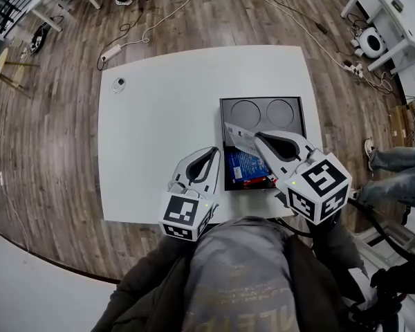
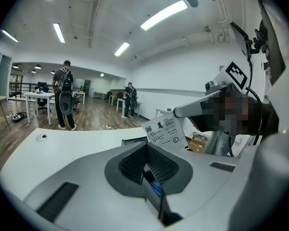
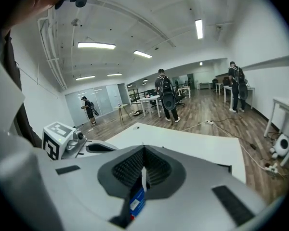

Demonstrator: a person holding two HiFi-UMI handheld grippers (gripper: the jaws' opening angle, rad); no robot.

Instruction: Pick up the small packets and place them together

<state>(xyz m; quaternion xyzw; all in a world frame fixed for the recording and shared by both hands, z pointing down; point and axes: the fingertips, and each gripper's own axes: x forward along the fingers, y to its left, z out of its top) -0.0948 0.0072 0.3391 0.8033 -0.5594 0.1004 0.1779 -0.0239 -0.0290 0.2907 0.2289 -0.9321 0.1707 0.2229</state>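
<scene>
White packet (image 2: 164, 130) in right gripper (image 1: 257, 138), print showing in left gripper view

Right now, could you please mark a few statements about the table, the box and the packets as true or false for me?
1. The right gripper is shut on a white printed packet. True.
2. The black box stands on the floor. False: it stands on the white table.
3. Blue packets lie inside the black box. True.
4. The small round thing lies inside the box. False: it lies on the table near its far left corner, well apart from the box.
</scene>
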